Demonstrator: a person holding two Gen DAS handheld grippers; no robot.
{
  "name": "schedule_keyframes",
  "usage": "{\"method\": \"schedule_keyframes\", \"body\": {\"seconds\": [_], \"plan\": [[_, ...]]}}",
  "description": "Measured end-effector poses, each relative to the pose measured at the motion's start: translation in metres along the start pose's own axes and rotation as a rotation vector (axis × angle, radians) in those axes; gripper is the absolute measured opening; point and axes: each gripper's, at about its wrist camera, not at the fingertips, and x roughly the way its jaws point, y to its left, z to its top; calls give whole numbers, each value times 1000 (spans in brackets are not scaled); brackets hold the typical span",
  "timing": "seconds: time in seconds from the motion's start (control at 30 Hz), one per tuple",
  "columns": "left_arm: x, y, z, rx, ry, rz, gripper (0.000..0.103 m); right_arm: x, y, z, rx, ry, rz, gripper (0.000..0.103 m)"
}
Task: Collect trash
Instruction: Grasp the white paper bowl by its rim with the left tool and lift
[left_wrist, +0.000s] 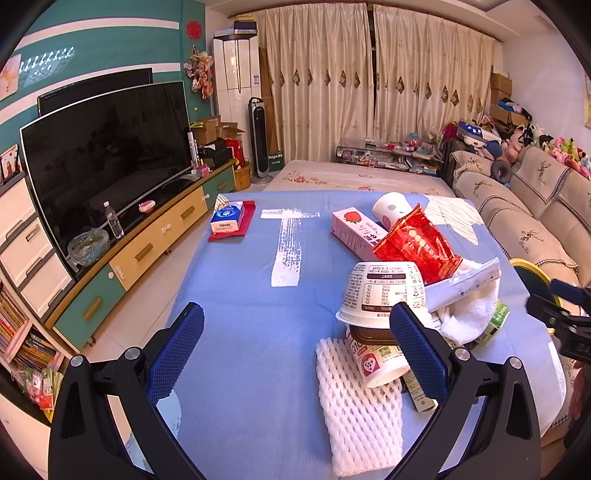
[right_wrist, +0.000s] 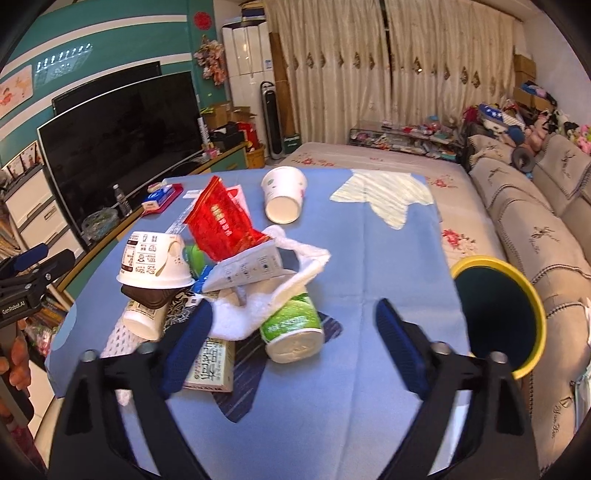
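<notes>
1. Step in hand, as judged: start of collecting. Nothing is held yet; the trash pile is still heaped on the blue-covered worktop, toward its left-near part in the right wrist view.
2. Left tool: fingers are spread wide, w/ nothing between them. Its right finger sits in front of the pile's near edge, just before the upturned white bowl & the tipped white cup. Contact can't be told.
3. Right tool: also wide & empty. The green-labelled cup, lying on its side, is framed between its fingers, nearer the left one.
4. Bin: a yellow-rimmed, dark-lined opening is seen at the worktop's right edge, beside the sofa. It looks empty as far as can be seen.
5. Pile make-up: red foil bag, white towel-like cloth, flat printed carton, white foam net. A pink strawberry box & a white paper cup lie apart, toward the far edge.
6. Next move, as judged: the right tool is to be lowered over the green-labelled cup, closed across its body, lifted & carried to the bin at the right edge.
7. Care needed: the cloth is draped over that cup, so it may be dragged along; a round cup on its side may roll from the pads.
</notes>
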Motion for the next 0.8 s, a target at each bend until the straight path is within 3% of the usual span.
{"method": "schedule_keyframes", "body": {"seconds": [0.23,0.6,0.67,0.73,0.8], "plan": [[16,0,4,4,11,-3,99,34,7,16,-5,40,78,58],[31,-13,10,26,22,-29,99,64,6,37,-102,103,192,57],[33,-15,10,27,25,-32,99,59,8,36,-117,99,205,49],[34,-16,11,26,27,-36,99,57,8,35,-113,110,221,14],[33,-18,11,29,25,-39,99,54,7,32,-101,124,260,1]]}}
